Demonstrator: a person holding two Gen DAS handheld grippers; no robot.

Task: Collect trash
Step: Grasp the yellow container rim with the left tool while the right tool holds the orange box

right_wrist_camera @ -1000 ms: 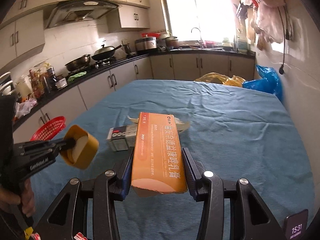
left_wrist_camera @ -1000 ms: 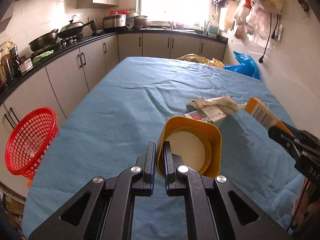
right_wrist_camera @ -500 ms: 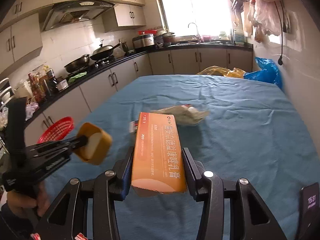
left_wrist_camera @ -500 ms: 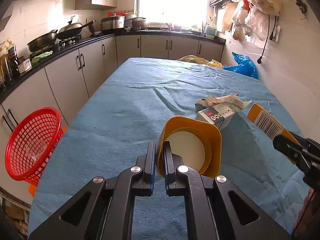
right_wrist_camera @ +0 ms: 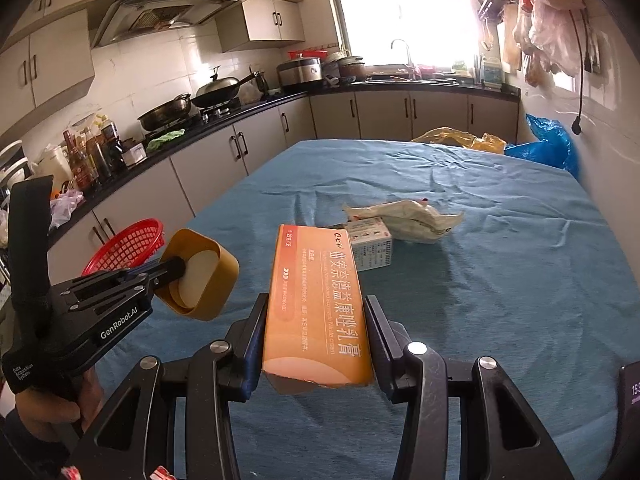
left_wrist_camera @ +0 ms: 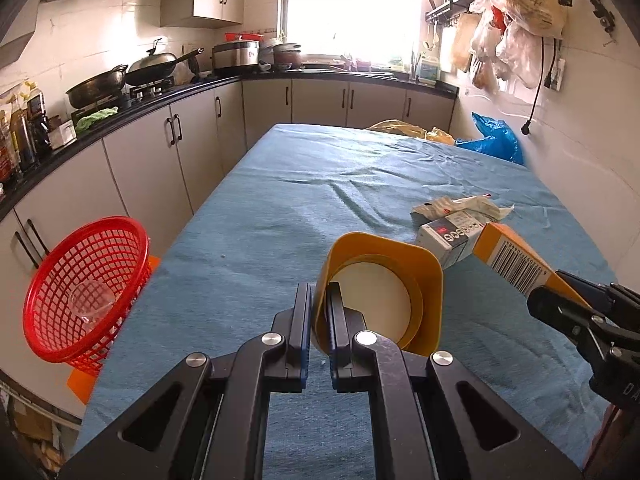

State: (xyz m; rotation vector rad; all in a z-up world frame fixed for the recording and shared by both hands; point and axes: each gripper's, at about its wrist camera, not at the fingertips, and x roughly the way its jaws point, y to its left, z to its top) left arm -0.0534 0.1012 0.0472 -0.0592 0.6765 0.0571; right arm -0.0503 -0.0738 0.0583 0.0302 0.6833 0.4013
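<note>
My left gripper (left_wrist_camera: 319, 300) is shut on the rim of a yellow cup (left_wrist_camera: 384, 292) with a pale inside, held above the blue-clothed table (left_wrist_camera: 280, 208). The same cup (right_wrist_camera: 200, 276) shows at the left of the right wrist view. My right gripper (right_wrist_camera: 316, 320) is shut on a long orange box (right_wrist_camera: 316, 300) with white print; its barcode end (left_wrist_camera: 516, 264) pokes in from the right in the left wrist view. On the cloth further back lie a small white carton (right_wrist_camera: 370, 246) and a crumpled white wrapper (right_wrist_camera: 408, 216). A red mesh basket (left_wrist_camera: 84, 288) stands off the table's left edge.
Kitchen cabinets and a black counter with pans (left_wrist_camera: 132, 76) run along the left and far walls. A yellow bag (right_wrist_camera: 456, 138) and a blue bag (right_wrist_camera: 548, 148) lie at the table's far right. Plastic bags (left_wrist_camera: 520, 12) hang on the right wall. A hand (right_wrist_camera: 52, 412) holds the left gripper.
Both grippers have drifted sideways over the table with their loads still held. The carton and wrapper now sit further right in both views, and the red basket looks closer.
</note>
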